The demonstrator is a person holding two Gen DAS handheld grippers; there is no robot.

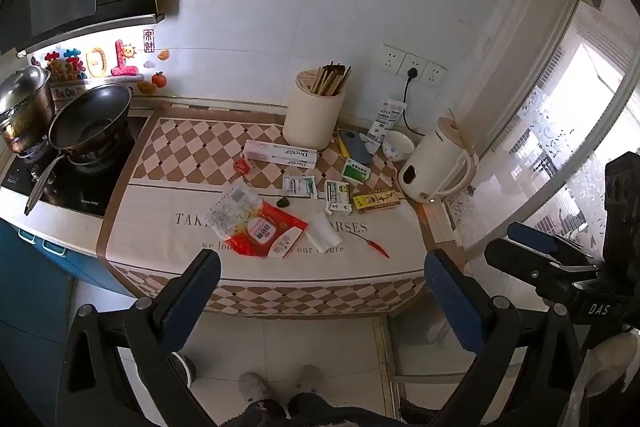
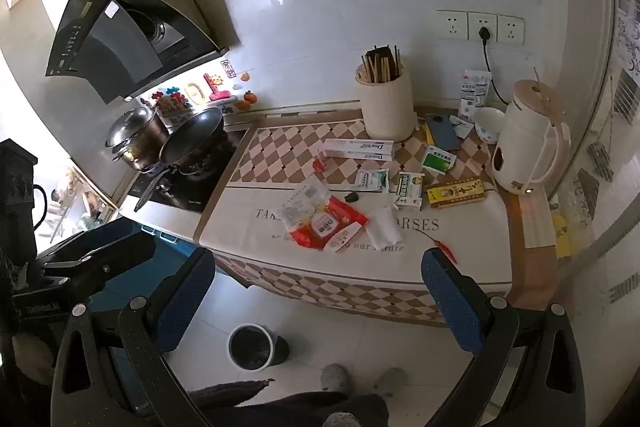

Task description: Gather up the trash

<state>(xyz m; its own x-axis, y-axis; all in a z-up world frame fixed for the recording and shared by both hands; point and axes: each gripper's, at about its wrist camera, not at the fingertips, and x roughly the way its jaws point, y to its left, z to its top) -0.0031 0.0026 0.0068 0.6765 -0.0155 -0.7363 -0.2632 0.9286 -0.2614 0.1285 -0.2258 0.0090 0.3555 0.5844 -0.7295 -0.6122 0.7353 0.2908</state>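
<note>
We held both grippers above the floor in front of the worktop (image 1: 168,211), which was covered by a checked cloth. The left gripper (image 1: 320,291) had its fingers (image 1: 188,303) spread fully apart with nothing between them. The right gripper (image 2: 318,291) likewise had its fingers (image 2: 452,303) spread wide and empty; it also appeared at the right edge of the left wrist view.

The trash lay scattered across the middle of the cloth. A red wrapper (image 1: 266,231) lay partly under a clear printed bag (image 1: 236,205), with a crumpled white tissue (image 1: 323,235) just beside it on the right. A red chili (image 1: 376,246) lay near the front edge. Behind these we saw a small dark object (image 1: 283,203), a white sachet (image 1: 298,185), a green-and-white box (image 1: 337,197), a yellow box (image 1: 376,201), a green sachet (image 1: 356,171), a long white toothpaste box (image 1: 280,154) and a small red wrapper (image 1: 242,165).

A chopstick holder (image 1: 314,115), a phone (image 1: 356,146), a bowl (image 1: 398,146) and a cream kettle (image 1: 436,167) stood toward the back and right. A wok (image 1: 90,123) and a lidded pot (image 1: 24,107) sat on the stove at the left. In the right wrist view, a dark bin (image 2: 252,347) stood on the floor below the worktop, near our slippered feet (image 2: 338,379).
</note>
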